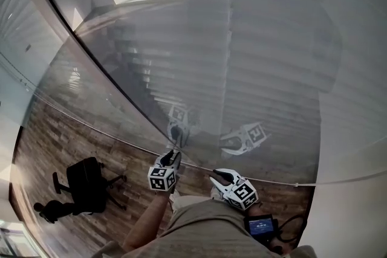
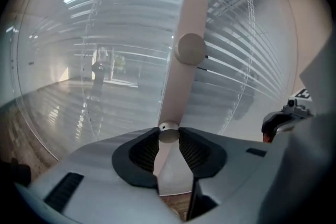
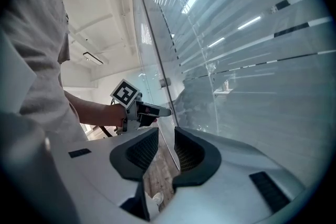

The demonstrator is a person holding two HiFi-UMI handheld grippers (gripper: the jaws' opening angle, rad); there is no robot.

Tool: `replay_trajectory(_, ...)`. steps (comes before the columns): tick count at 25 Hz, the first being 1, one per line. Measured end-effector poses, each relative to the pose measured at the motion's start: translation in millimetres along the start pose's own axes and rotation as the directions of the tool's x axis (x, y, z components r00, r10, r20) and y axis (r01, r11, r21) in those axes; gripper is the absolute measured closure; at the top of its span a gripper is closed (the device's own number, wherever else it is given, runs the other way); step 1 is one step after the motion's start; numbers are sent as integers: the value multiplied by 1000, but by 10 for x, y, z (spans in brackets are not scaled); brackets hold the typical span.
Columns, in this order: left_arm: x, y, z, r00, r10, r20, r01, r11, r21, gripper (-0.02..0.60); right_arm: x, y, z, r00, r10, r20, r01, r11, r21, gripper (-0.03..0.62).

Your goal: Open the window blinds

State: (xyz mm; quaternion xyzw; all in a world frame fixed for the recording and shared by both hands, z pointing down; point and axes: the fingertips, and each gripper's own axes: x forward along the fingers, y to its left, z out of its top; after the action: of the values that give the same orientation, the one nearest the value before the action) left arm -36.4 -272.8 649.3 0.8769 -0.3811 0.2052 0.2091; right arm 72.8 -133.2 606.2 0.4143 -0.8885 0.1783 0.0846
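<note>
Left gripper (image 2: 168, 140): jaws narrowed onto a small round knob (image 2: 168, 131) at lower centre of the left gripper view, pads touching it on both sides; the knob sits at the foot of a pale upright strip (image 2: 182, 18), with a larger round knob (image 2: 190, 49) higher up on it.

Right gripper (image 3: 165, 147): jaws apart, nothing between them; in the head view it is lower centre, just right of the left one and close to the glass.

Window blinds (image 2: 239, 60): pale horizontal slats behind the glass, filling the right and upper part of the left gripper view and most of the head view; slats span the pane.

Black office chair (image 1: 84, 184): lower left of the head view, on wood flooring (image 1: 48, 136).
</note>
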Motion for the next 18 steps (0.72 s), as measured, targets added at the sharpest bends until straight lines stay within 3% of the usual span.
replay_trajectory(9,-5,1,-76,995,-98,18,99,978,-185,448,1,0,-60,1000,4,-3,-4,1000,3,491)
replay_trajectory(14,-18,27,35,986,-164,33,165,928,-333,449,14,-45,66,1000,4,-1,-4,1000,3,491)
replay_trajectory(18,-3,28,43,978,-205,45,205,888,-411,448,18,-65,71,1000,9,-8,-9,1000,-6,491)
